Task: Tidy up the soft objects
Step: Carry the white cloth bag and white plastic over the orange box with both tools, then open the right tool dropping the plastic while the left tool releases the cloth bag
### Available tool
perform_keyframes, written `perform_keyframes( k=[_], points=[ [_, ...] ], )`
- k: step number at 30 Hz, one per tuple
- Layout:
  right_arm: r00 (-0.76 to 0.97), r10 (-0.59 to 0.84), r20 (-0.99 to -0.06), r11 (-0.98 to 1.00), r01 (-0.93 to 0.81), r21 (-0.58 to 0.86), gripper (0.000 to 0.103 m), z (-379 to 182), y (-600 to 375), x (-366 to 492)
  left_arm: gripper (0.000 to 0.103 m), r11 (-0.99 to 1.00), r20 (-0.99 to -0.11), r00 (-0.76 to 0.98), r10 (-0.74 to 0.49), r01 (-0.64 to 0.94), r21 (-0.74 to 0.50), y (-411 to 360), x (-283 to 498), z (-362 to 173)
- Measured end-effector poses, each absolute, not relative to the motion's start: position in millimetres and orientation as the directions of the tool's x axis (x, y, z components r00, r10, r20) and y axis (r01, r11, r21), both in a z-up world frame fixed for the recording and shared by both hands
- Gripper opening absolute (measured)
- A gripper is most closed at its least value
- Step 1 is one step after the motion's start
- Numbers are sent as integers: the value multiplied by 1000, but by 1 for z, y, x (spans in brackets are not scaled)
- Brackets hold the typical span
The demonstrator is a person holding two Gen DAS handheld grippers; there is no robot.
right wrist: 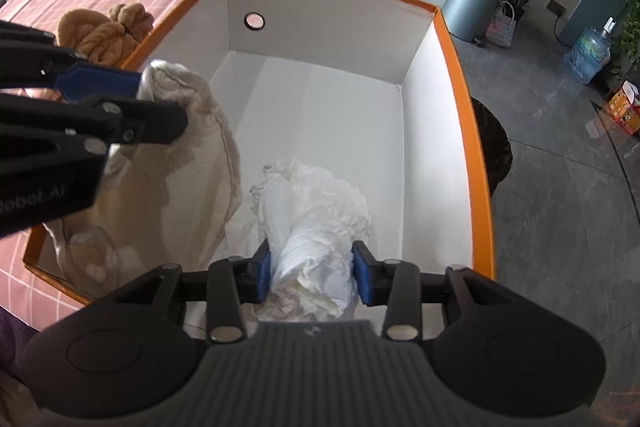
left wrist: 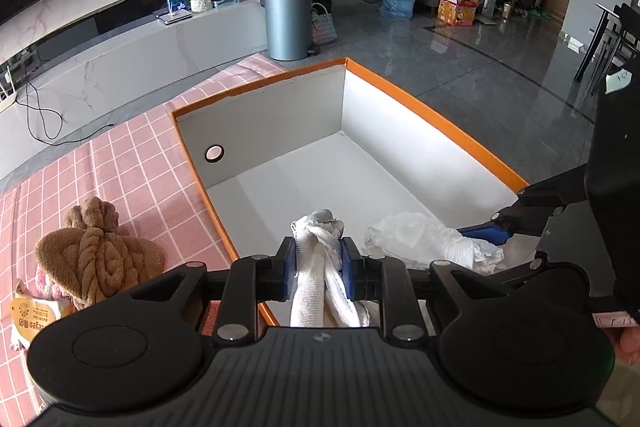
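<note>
White towel [left wrist: 320,259] pinched by left gripper [left wrist: 319,263] over box [left wrist: 436,123]. Crumpled paper [right wrist: 316,227] clamped by right gripper [right wrist: 312,269] inside box. Brown plush [left wrist: 96,259] seen beside box, on pink cloth [left wrist: 132,155].

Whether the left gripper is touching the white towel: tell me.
Touching. The left wrist view shows the left gripper with both blue pads pressed against the bunched white towel, no gap either side.

Both grippers are matte black: a ribbed grey-black housing, 2 round discs, silver screw heads and blue-padded fingers [left wrist: 351,269]. The left gripper [right wrist: 132,83] carries pale "Robot.AI" lettering.
</note>
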State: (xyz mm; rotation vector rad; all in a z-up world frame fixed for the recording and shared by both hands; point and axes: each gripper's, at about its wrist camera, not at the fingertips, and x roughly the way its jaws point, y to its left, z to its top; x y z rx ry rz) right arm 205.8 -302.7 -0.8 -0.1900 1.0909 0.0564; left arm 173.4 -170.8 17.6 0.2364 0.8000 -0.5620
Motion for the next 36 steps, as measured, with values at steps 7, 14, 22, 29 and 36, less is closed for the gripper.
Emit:
perform_keyframes(
  k=[7, 14, 22, 29, 36],
  points=[
    [477, -85, -875, 976, -135, -168, 50, 2, -302, 202, 55, 838, -723, 579, -378, 546, -1, -167, 172, 22],
    [528, -129, -839, 961, -143, -237, 64, 18, -298, 190, 72, 851, -690, 616, -381, 526, -1, -159, 165, 38],
    [589, -175, -789, 944, -128, -305, 79, 43, -297, 172, 79, 867, -632, 654, -414, 495, -56, -144, 156, 58],
    [667, -201, -718, 945, -62, -322, 87, 62, -292, 151, 81, 878, -560, 708, -431, 471, -80, -126, 143, 72],
    [816, -235, -528, 930, 30, -366, 92, 73, -266, 118, 83, 901, -493, 765, -414, 421, -104, -100, 126, 78]
  ],
)
